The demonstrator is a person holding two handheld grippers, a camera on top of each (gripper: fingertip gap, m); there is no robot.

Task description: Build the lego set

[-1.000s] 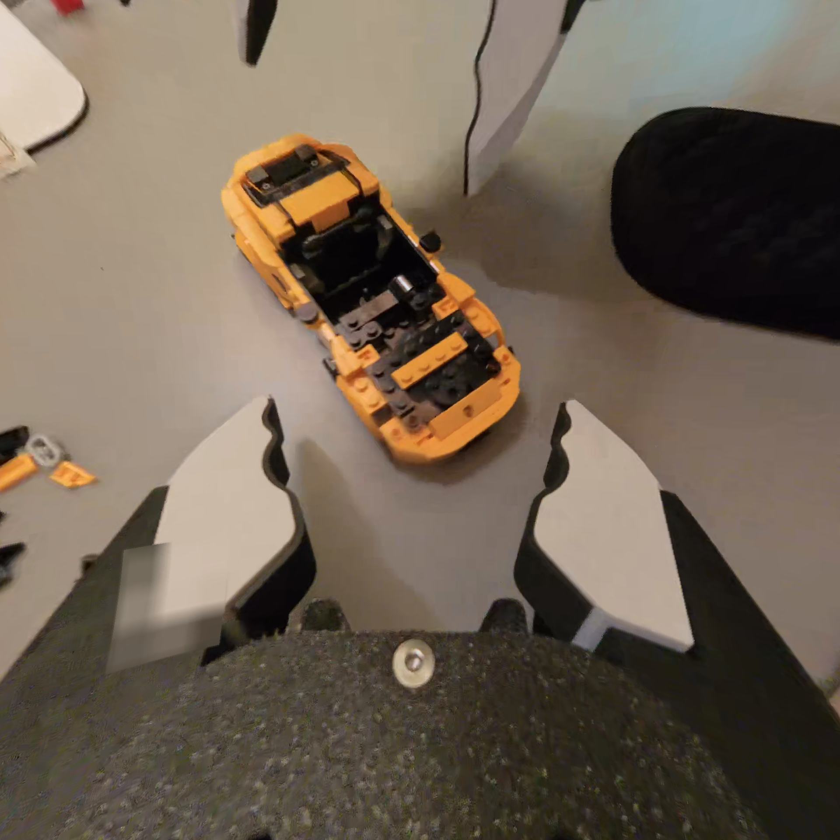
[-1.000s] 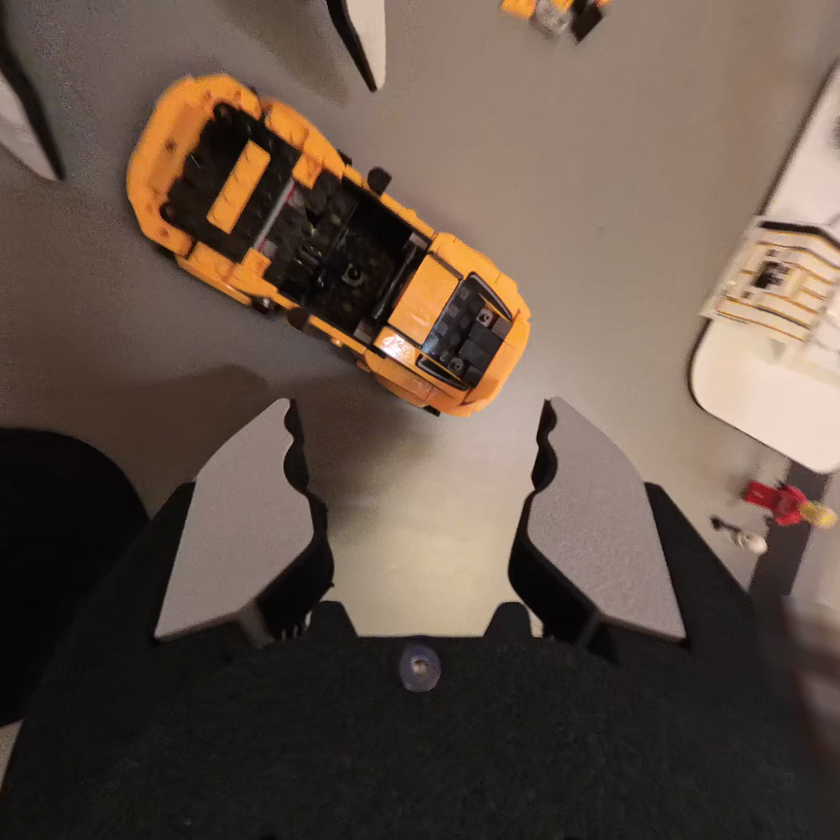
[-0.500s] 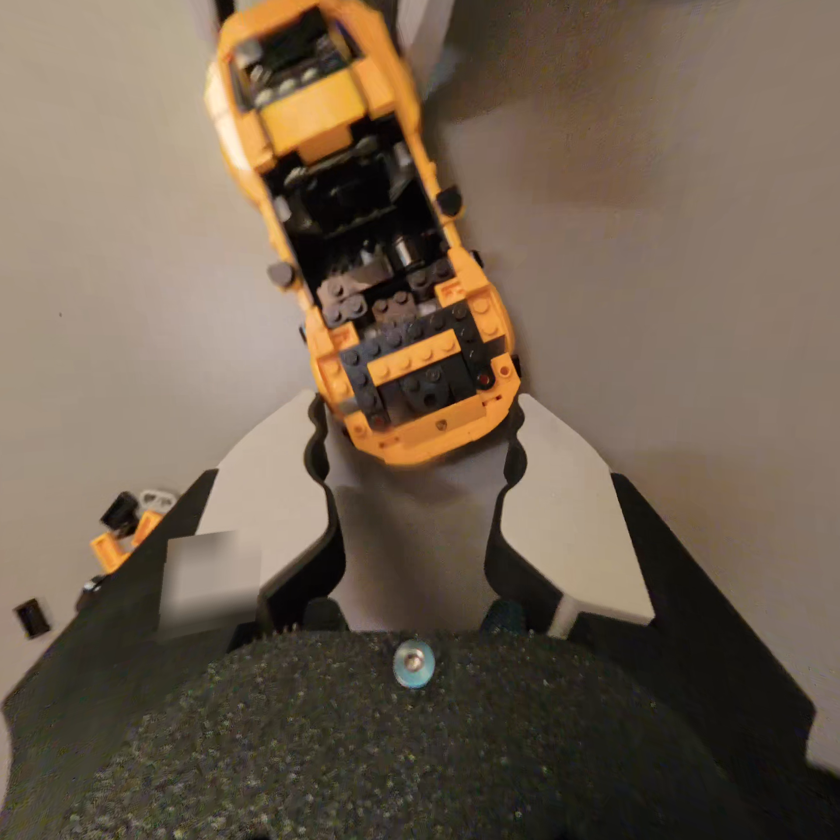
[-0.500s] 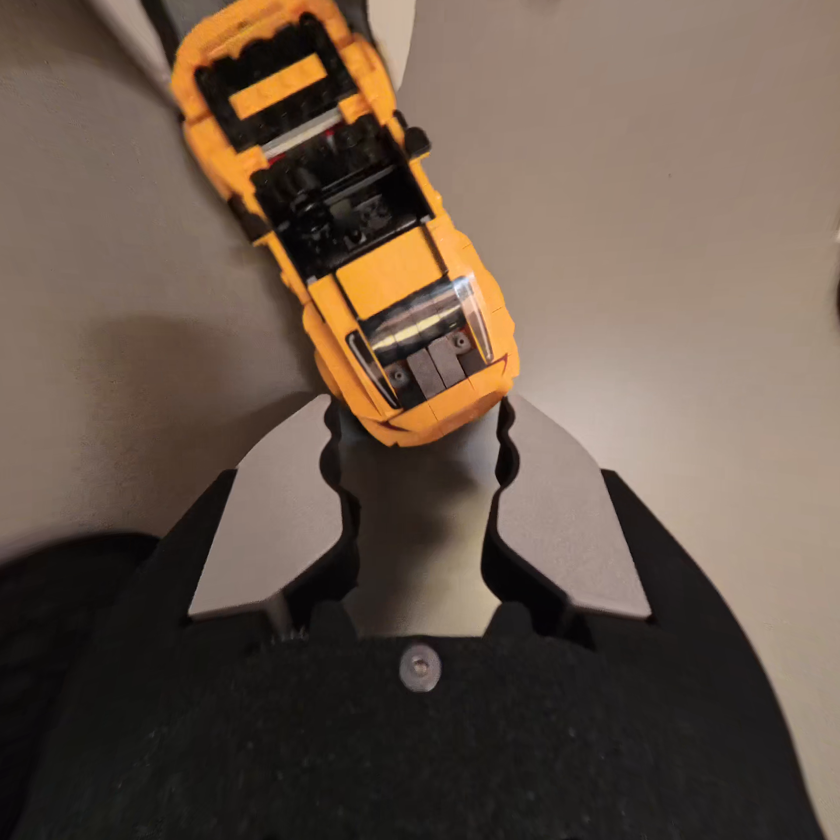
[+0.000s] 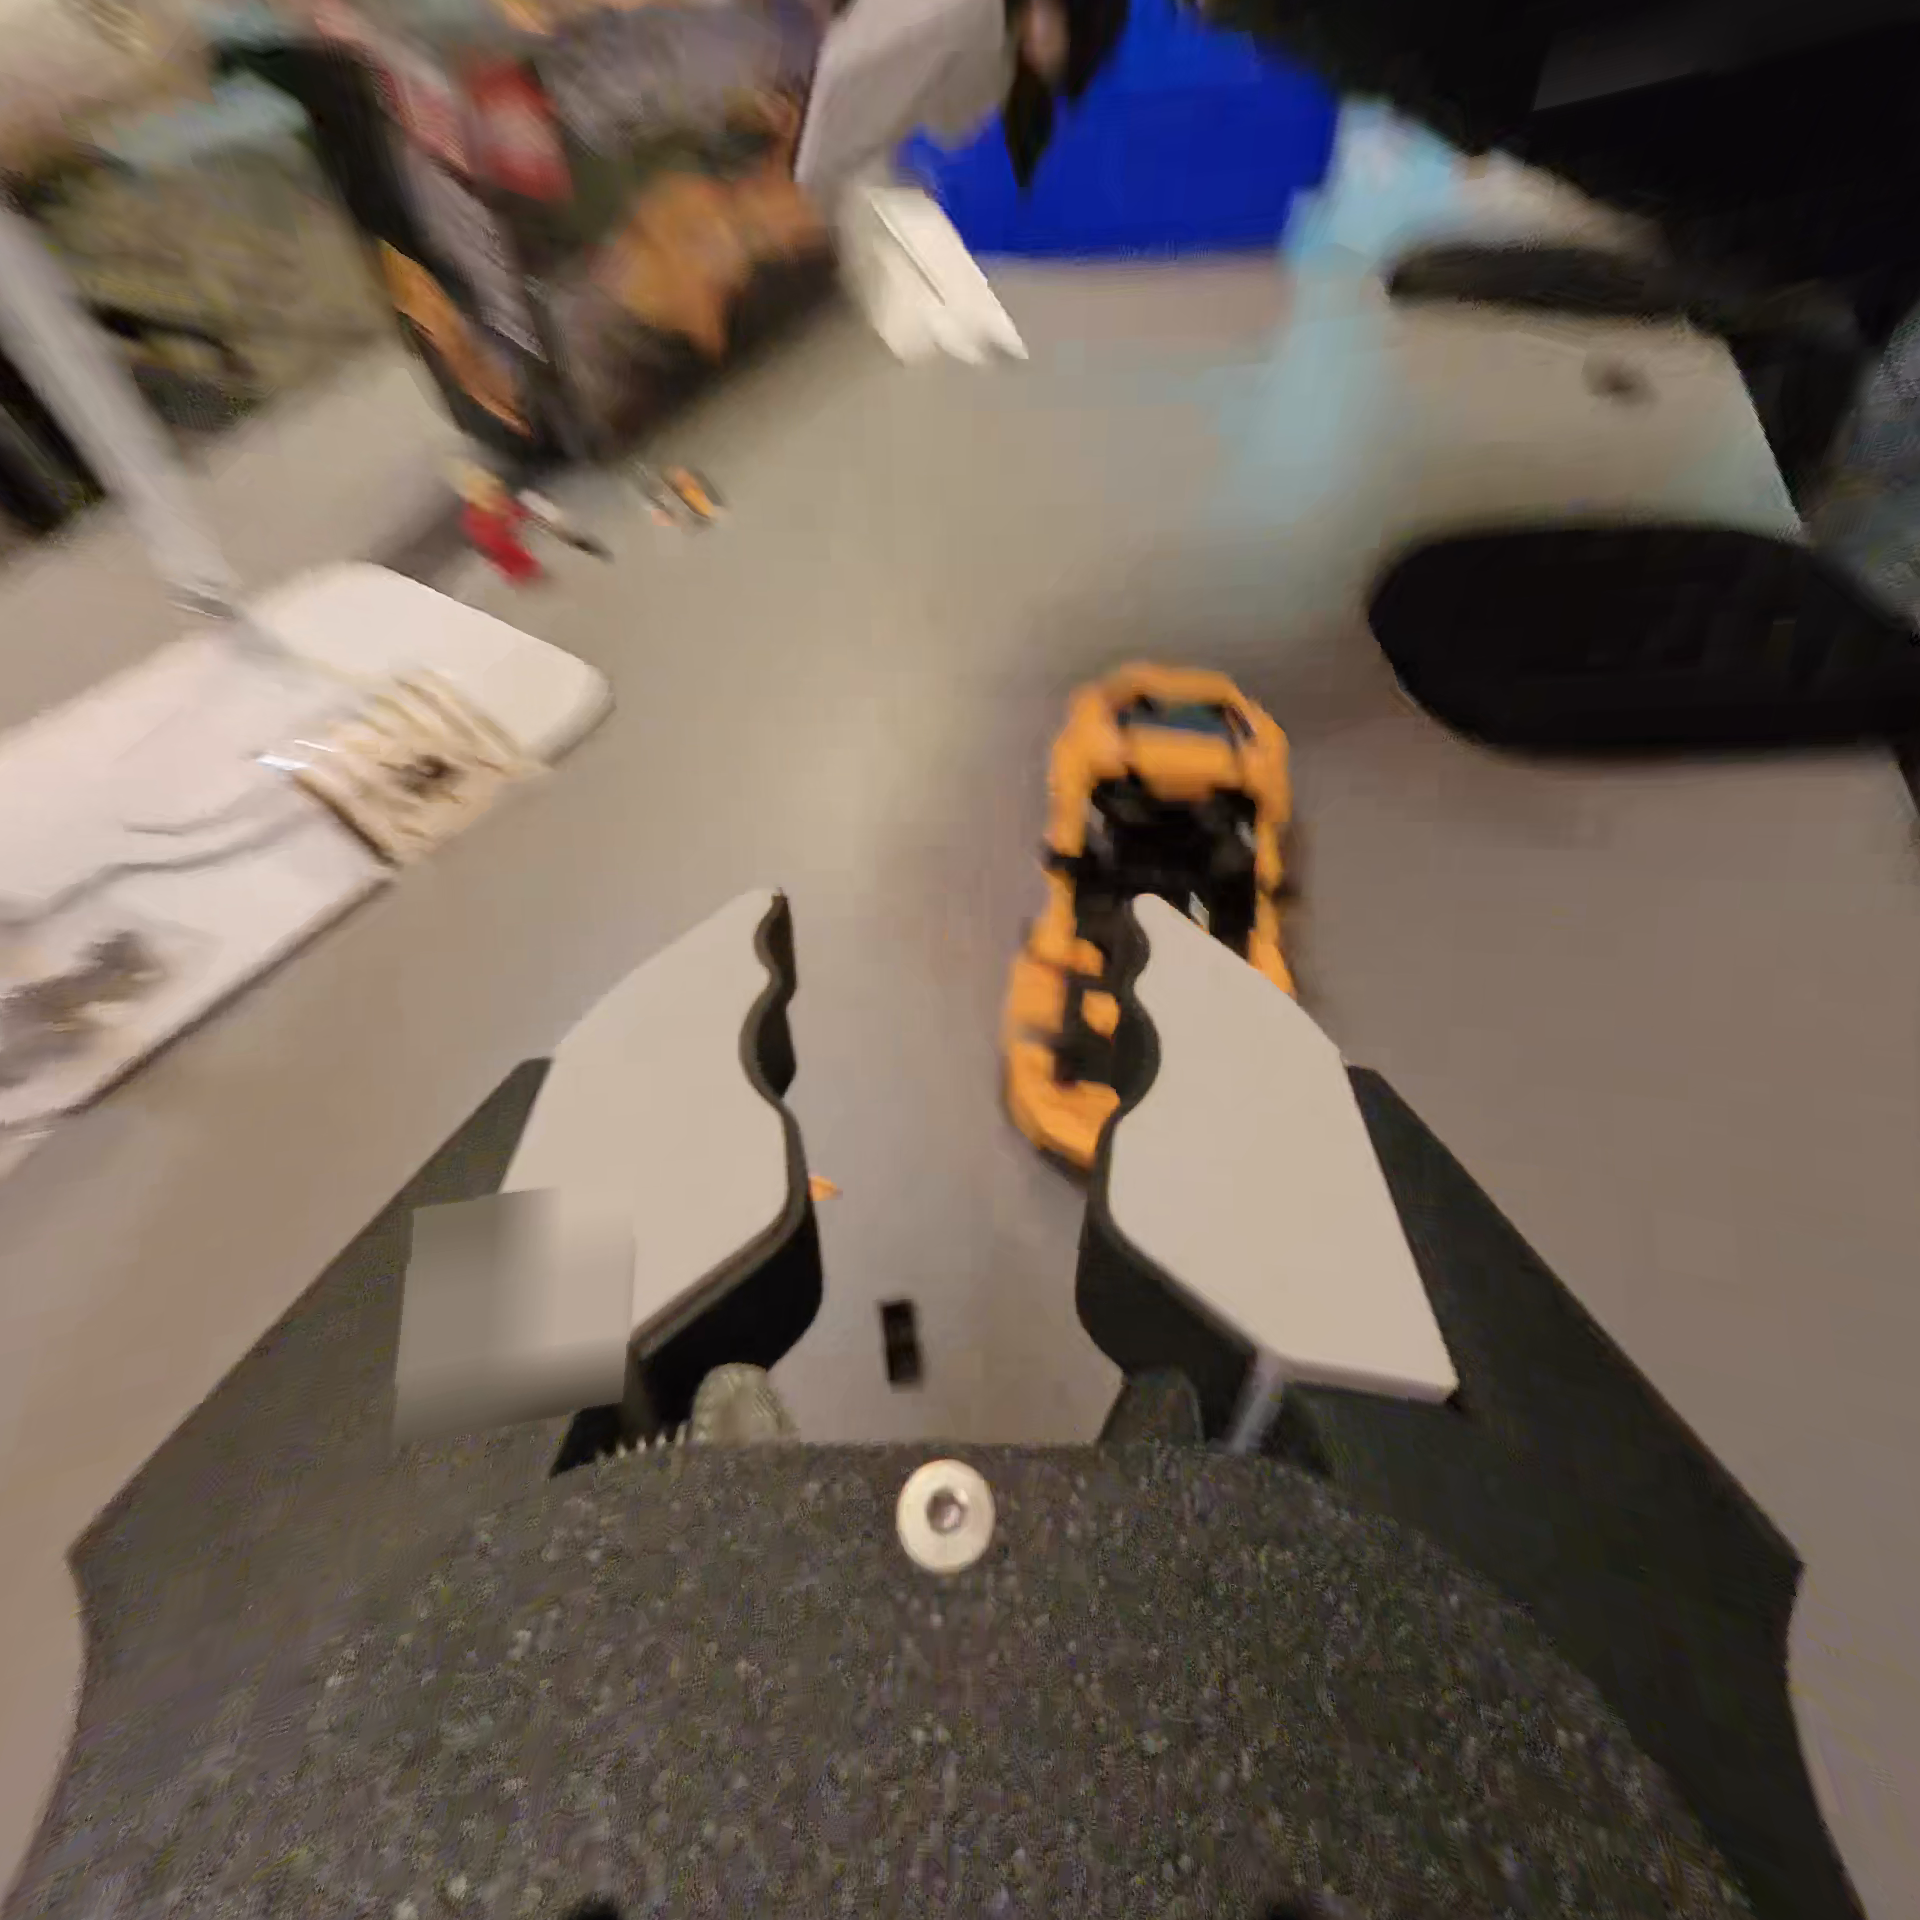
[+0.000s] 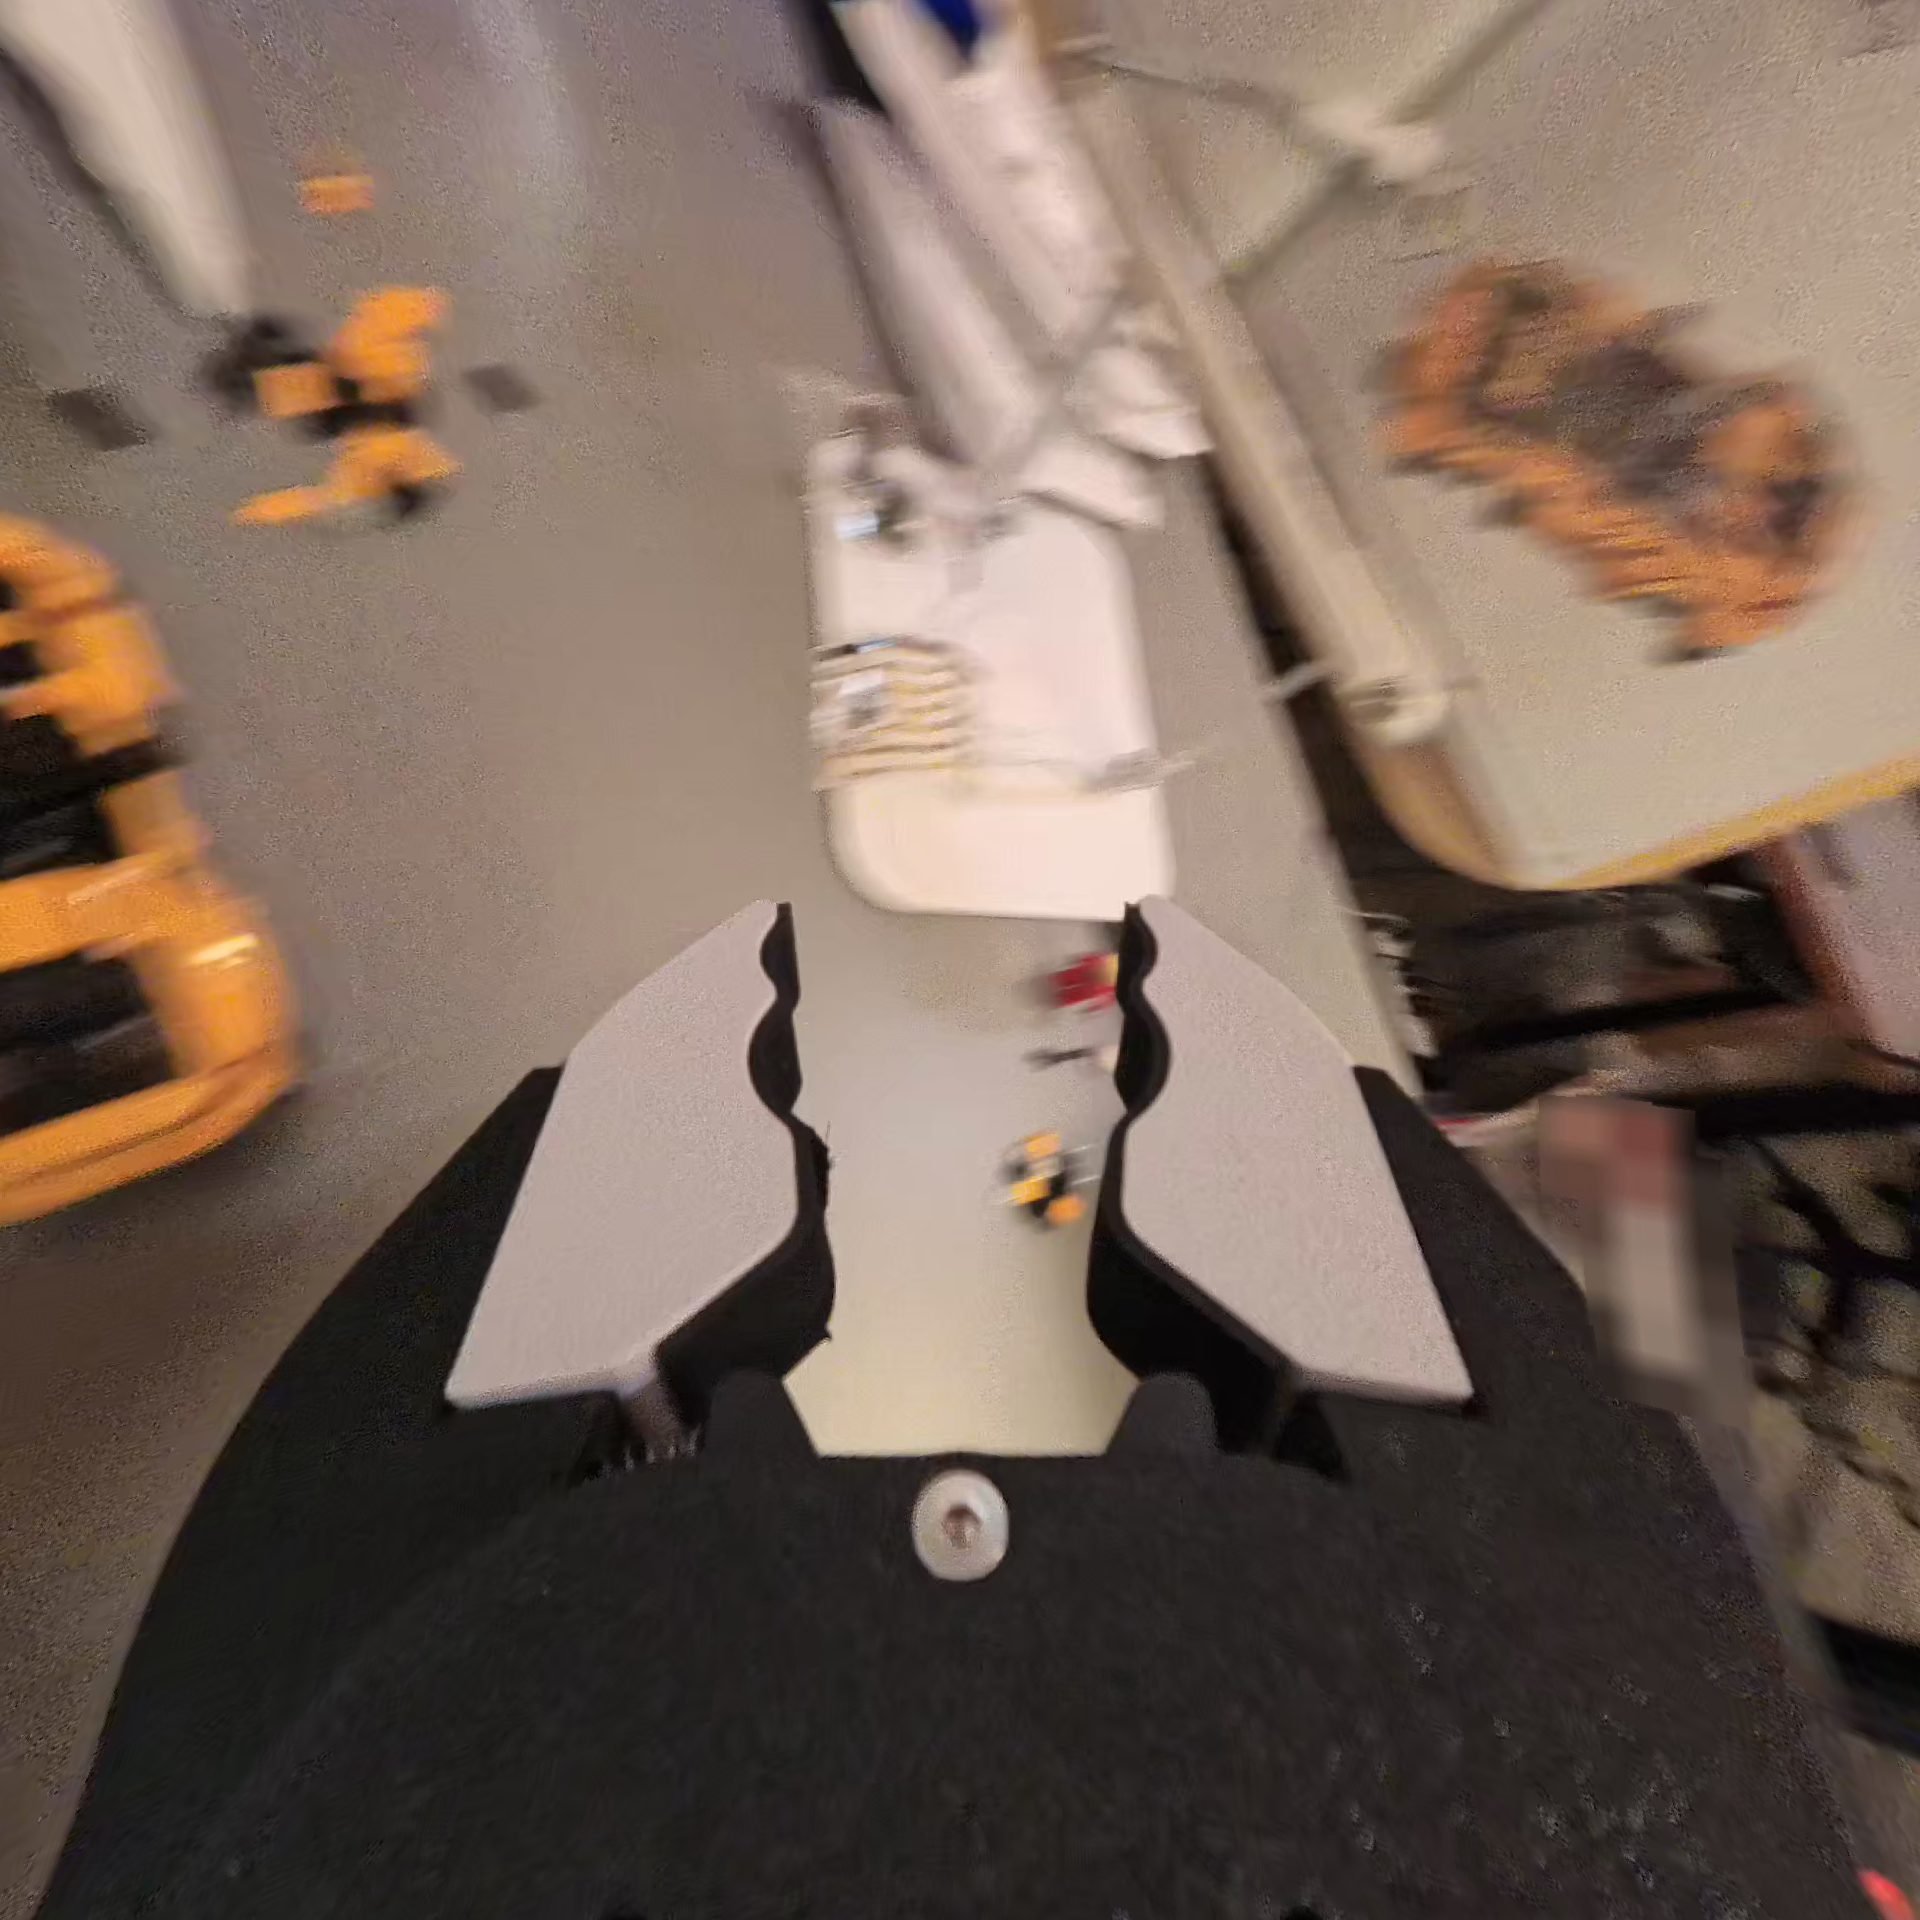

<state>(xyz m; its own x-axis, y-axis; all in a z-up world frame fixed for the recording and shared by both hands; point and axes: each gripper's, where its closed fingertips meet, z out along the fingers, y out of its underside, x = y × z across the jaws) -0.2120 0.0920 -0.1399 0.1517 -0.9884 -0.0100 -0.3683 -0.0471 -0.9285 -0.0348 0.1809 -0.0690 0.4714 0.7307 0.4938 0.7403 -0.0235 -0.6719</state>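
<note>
The orange and black lego car (image 5: 1164, 790) stands on the grey table, ahead and a little right of my left gripper (image 5: 956, 914), partly behind its right finger. The left gripper is open and empty, above the table. A small black piece (image 5: 899, 1340) and a tiny orange piece (image 5: 824, 1188) lie below its fingers. In the right wrist view the car (image 6: 114, 883) is at the left edge, apart from my right gripper (image 6: 956, 914), which is open and empty. A red piece (image 6: 1081, 982) and a small orange-black piece (image 6: 1039, 1179) lie under it. Both views are blurred.
A white tray (image 6: 997, 831) with paper bags lies ahead of the right gripper and also shows in the left wrist view (image 5: 436, 644). Loose orange and black pieces (image 6: 353, 395) lie far left. The set's box (image 6: 1610, 457) stands at the right. A black rounded object (image 5: 1642, 644) lies right of the car. About 20 cm separates my left fingertips from my right. My right tips are about 30 cm from the small black piece (image 5: 899, 1340), my left tips only 10 cm. My right wrist view (image 6: 82, 422) looks at it from another angle.
Half a second ago both grippers were close at the car's two ends. Now both have drawn back and swung away, and the car stands alone on the table.
</note>
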